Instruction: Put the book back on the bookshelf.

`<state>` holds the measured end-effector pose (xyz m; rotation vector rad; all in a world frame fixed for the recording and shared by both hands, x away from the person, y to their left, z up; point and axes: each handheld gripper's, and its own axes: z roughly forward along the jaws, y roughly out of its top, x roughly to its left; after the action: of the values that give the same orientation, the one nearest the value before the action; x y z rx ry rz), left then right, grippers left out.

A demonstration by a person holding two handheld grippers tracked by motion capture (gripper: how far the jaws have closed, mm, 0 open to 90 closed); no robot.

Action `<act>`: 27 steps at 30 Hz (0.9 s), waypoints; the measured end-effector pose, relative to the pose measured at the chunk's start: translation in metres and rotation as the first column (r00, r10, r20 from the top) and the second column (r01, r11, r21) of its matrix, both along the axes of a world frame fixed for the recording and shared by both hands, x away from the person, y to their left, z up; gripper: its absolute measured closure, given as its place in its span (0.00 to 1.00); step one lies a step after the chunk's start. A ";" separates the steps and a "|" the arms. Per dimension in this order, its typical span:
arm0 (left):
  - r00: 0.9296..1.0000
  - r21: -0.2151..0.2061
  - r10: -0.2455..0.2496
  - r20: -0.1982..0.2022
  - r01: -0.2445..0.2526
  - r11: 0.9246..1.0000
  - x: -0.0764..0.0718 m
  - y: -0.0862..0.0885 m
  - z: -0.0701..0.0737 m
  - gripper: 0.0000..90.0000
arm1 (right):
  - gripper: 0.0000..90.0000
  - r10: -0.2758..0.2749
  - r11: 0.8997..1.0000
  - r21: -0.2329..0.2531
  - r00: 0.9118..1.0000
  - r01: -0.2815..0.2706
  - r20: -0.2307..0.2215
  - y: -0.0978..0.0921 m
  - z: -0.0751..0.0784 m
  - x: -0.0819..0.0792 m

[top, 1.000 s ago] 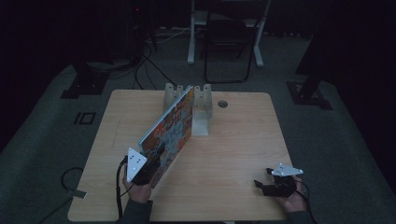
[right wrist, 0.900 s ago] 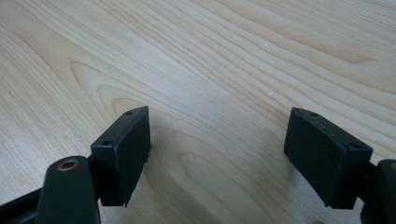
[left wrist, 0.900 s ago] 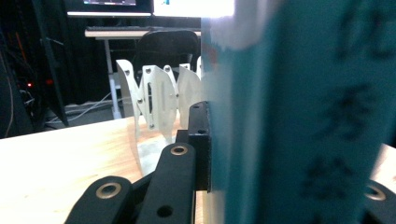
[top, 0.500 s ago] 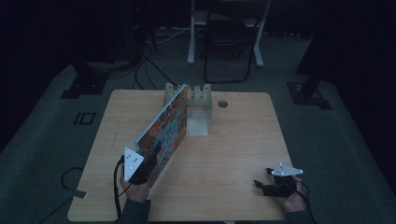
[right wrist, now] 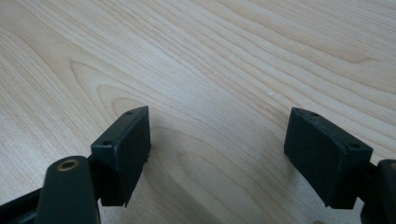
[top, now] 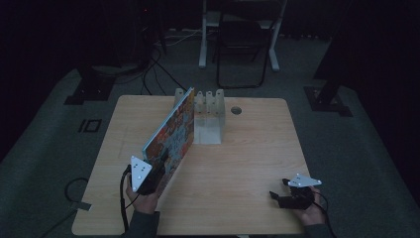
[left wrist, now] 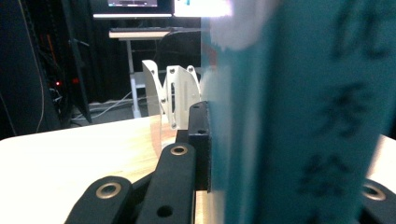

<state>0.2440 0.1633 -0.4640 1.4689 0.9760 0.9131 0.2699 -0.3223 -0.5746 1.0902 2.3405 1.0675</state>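
While my left tongs (top: 161,166) clamp the book (top: 171,134) near the tabletop's (top: 247,148) front-left corner, my right tongs (top: 280,198) gape apart front-right.

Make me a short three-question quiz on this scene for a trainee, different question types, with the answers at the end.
1. True or false: the right gripper holds the book.
2. Multiple choice: where does the far end of the book point? A) at the white rack B) at the round hole in the table C) at the table's right edge
3. Fill in: the left gripper is shut on the book's ____ end, the one nearest the person.

Key
1. False: it rests open near the table's front right, nothing between its jaws.
2. A
3. near
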 end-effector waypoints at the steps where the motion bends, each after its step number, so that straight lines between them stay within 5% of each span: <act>1: 1.000 -0.004 0.004 -0.001 -0.004 1.000 0.000 0.000 0.000 0.90 | 0.25 0.000 1.000 0.000 1.000 0.000 0.000 0.000 0.000 0.000; 27: 0.998 -0.002 0.054 -0.008 -0.054 0.999 0.017 -0.001 -0.001 0.90 | 0.25 0.000 1.000 0.000 1.000 0.000 0.000 0.000 0.000 0.000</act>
<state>0.2605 0.1619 -0.4647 1.4511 1.0266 0.9458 0.2699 -0.3223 -0.5746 1.0908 2.3407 1.0678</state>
